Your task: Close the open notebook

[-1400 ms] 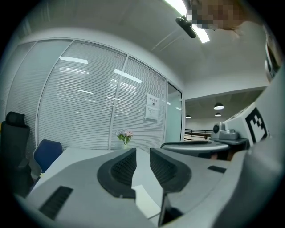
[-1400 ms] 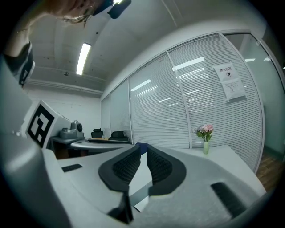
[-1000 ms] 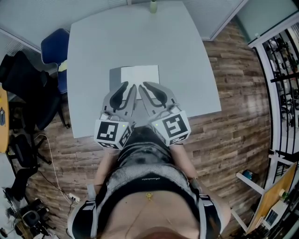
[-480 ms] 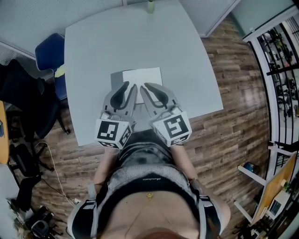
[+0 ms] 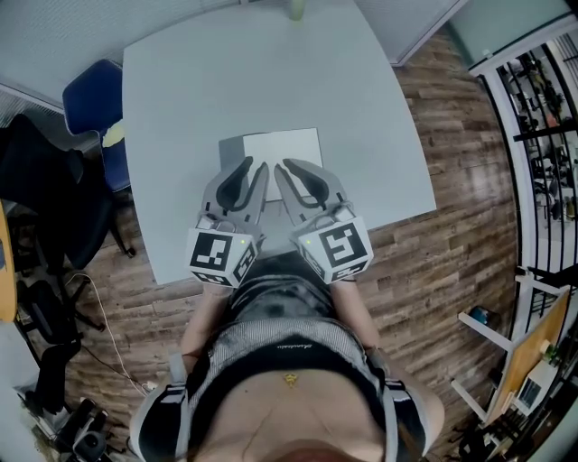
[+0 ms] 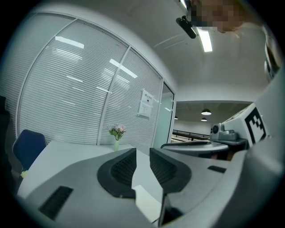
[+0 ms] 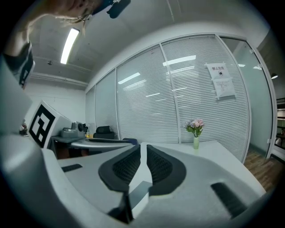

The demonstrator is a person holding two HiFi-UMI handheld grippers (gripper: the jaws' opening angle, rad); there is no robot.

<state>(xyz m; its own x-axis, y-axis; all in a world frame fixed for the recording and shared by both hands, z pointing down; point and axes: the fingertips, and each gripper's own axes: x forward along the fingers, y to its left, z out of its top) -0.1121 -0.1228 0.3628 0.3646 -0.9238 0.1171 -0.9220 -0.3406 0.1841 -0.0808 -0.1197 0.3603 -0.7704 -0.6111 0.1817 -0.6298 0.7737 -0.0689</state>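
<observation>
The open notebook [image 5: 284, 146] lies flat on the grey table [image 5: 199, 81], a white page to the right and a narrow grey strip at its left. My left gripper [image 5: 257, 164] and right gripper [image 5: 284, 164] sit side by side, tips over the notebook's near edge. In the left gripper view the left gripper [image 6: 142, 151] stands open with a clear gap, and the white page [image 6: 149, 205] shows below it. In the right gripper view the right gripper [image 7: 143, 146] is open by a narrow slit, with a corner of the notebook [image 7: 138, 196] beneath. Neither holds anything.
A small vase of flowers [image 5: 295, 9] [image 6: 116, 133] [image 7: 196, 133] stands at the table's far edge. A blue chair [image 5: 90, 95] is at the left of the table. Glass walls with blinds lie beyond. Wooden floor surrounds the table.
Both grippers have crept forward together, so their tips now reach a little further over the notebook's near edge. Jaw gaps look the same.
</observation>
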